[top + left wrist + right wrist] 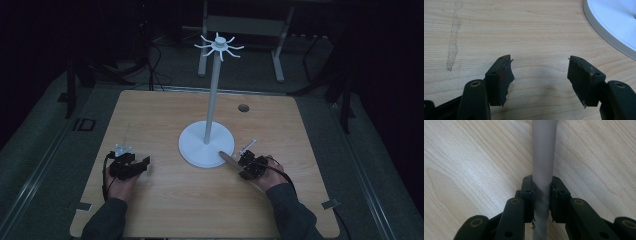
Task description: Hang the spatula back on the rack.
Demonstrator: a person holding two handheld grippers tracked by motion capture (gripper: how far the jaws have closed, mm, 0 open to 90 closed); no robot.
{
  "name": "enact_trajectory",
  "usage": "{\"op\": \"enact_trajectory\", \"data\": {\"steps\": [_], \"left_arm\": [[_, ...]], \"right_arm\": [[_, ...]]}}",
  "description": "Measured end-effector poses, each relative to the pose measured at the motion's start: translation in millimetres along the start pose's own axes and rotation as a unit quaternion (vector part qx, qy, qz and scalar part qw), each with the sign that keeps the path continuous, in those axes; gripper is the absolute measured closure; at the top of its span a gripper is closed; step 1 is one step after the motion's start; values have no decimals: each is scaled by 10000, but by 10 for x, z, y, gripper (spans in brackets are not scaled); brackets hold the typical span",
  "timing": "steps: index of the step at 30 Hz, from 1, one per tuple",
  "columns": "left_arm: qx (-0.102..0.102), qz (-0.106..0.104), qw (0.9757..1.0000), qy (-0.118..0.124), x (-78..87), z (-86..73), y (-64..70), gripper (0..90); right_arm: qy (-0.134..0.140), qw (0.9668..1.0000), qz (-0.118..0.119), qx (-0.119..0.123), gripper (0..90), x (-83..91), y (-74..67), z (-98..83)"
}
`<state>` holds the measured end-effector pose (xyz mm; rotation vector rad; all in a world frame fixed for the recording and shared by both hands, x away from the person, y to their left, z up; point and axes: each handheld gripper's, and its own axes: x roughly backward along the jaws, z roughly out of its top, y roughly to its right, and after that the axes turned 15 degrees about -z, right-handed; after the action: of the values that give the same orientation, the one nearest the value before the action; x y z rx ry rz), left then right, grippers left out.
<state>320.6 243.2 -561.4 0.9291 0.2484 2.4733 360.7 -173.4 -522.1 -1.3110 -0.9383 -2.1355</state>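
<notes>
A white stand (206,145) with a round base, a tall pole and a crown of hooks (219,46) rises at the table's middle. My right gripper (245,163) sits just right of the base, shut on a grey rod (543,157) that points toward the base; in the high view the rod (229,158) ends at the base rim. The right gripper's tips (542,185) clamp the rod on both sides. My left gripper (140,164) rests low at the table's left, open, with bare wood between its tips (540,65). The stand's base rim (604,32) lies off to its right.
The wooden table (165,195) has a small dark hole (243,107) at the back right. A pale scuff mark (453,37) runs along the wood left of the left gripper. Dark floor, cables and table legs (278,55) lie beyond the far edge.
</notes>
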Motion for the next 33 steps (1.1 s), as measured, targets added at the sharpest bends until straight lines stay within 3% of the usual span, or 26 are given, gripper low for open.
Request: {"op": "enact_trajectory", "data": {"steps": [10, 21, 26, 33], "left_arm": [[1, 3, 10000, 0, 1, 0, 0, 364], [-2, 6, 10000, 0, 4, 1, 0, 365], [0, 4, 10000, 2, 2, 1, 0, 364], [0, 7, 10000, 4, 2, 1, 2, 364]], "right_arm": [[334, 9993, -67, -125, 755, 167, 31, -28], [790, 9964, -115, -290, 755, 323, 58, -52], [983, 9944, -158, -345, 756, 381, 55, -62], [1362, 9891, -210, -512, 756, 507, 103, -80]]}}
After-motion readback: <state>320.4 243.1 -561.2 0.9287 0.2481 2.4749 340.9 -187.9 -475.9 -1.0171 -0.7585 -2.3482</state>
